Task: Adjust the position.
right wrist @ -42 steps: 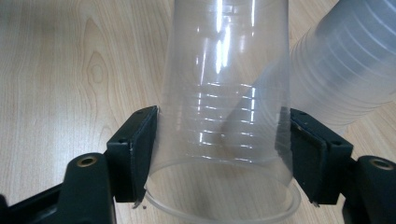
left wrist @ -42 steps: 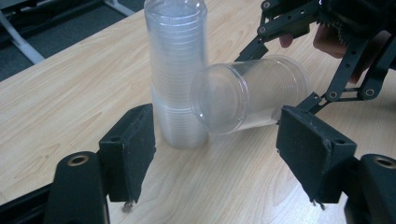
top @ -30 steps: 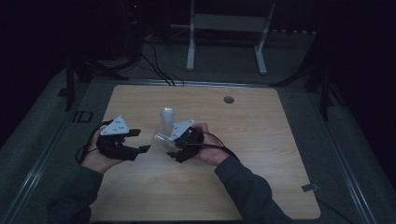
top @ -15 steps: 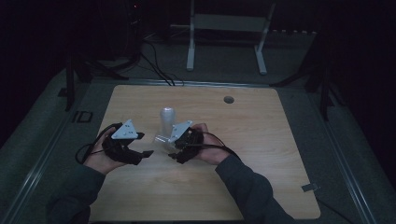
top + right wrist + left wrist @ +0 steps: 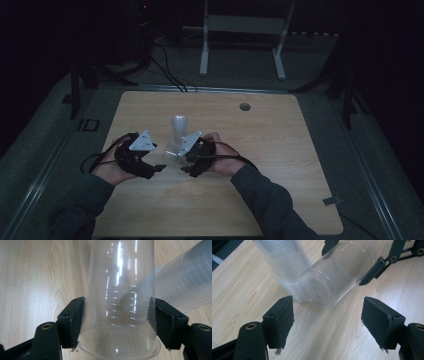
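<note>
Jaws of right gripper point(image 5: 117, 325) clamped on clear plastic cup point(image 5: 120, 302), held sideways just above wooden counter point(image 5: 280, 150). Jaws of left gripper point(image 5: 327, 322) just opened wide, nothing between. Cup stack point(image 5: 179, 131) upright, just behind held cup.

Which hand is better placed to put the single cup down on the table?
Right: the right gripper already clamps the clear cup. The left gripper stands open, holding nothing.

1. Cup point(image 5: 120, 302): clear, glossy plastic, finely ribbed.
2. Stack point(image 5: 284, 262): cloudy, ribbed plastic.
3. Tabletop point(image 5: 280, 135): pale wood grain, smooth, matt.
4. Tool pads point(image 5: 283, 320): black, matt, slightly rough.
</note>
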The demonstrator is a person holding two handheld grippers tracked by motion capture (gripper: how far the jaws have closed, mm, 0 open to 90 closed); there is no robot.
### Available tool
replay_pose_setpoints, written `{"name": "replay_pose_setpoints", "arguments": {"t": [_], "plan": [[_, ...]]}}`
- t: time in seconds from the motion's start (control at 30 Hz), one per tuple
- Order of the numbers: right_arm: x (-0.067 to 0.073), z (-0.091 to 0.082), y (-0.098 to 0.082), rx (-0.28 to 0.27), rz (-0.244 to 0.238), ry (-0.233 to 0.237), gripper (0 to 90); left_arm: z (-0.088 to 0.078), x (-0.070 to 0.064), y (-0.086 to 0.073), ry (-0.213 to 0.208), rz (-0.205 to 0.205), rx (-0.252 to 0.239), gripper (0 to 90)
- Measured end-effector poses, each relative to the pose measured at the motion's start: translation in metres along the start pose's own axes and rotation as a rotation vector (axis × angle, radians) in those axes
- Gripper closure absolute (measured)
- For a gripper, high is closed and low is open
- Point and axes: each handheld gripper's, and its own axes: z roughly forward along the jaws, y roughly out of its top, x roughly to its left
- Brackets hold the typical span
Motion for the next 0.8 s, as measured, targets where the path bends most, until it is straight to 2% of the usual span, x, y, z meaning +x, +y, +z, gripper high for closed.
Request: {"name": "replay_pose_setpoints", "arguments": {"t": [0.4,0.6,0.8], "plan": [[0.0043,0.0038,-0.0008,0.03,-0.044,0.034,30.5,0.0018,-0.004,-0.0017,-0.007,0.063,0.077,25.9],[0.0066,0.0061,0.0,0.042,-0.063,0.043,30.5,0.0044,-0.006,-0.0007,-0.009,0.083,0.089,25.6],[0.0085,0.0074,0.0001,0.054,-0.078,0.049,30.6,0.0098,-0.007,0.0019,-0.034,0.102,0.106,25.3]]}}
